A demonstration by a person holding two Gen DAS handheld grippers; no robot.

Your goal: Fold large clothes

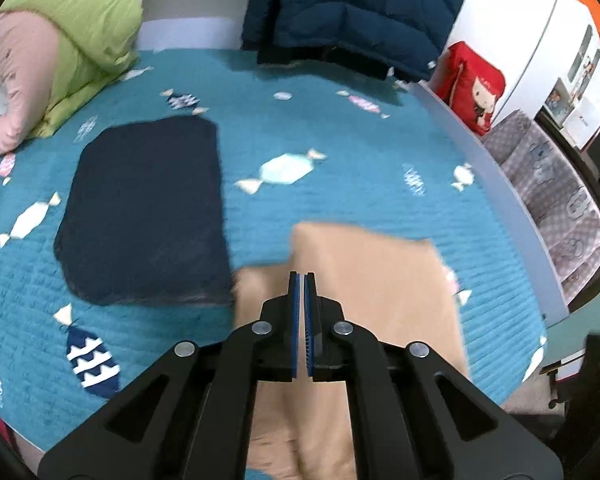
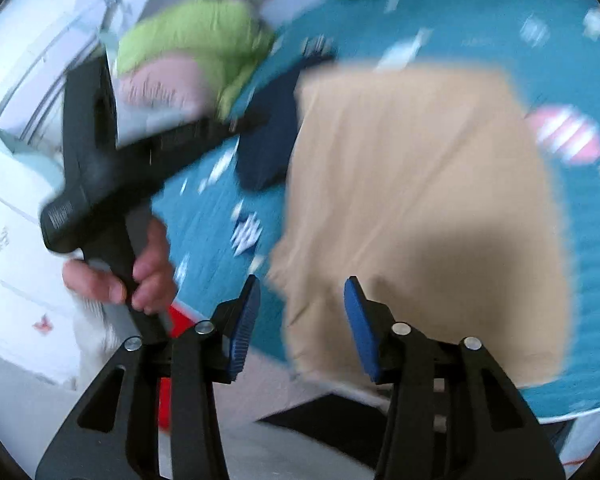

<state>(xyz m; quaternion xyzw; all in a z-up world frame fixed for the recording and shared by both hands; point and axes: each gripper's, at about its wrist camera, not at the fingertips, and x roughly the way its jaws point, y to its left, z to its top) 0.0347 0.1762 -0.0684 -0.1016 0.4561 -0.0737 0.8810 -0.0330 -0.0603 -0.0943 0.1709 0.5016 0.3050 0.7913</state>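
My left gripper (image 1: pixel 303 276) is clenched on nothing, hovering over the folded tan garment (image 1: pixel 380 280) lying at the near edge of the teal bedspread (image 1: pixel 340 152). My right gripper (image 2: pixel 300 292) is released, its pads apart with nothing between them (this view is blurred). A folded navy garment (image 1: pixel 148 208) lies just left of the tan one.

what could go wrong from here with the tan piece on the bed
1. The folded tan garment lies at the edge of the teal bedspread; a nudge might push it off.
2. The left gripper is shut with nothing in it and the right gripper is open, so neither pins the fold, and it may spring open.
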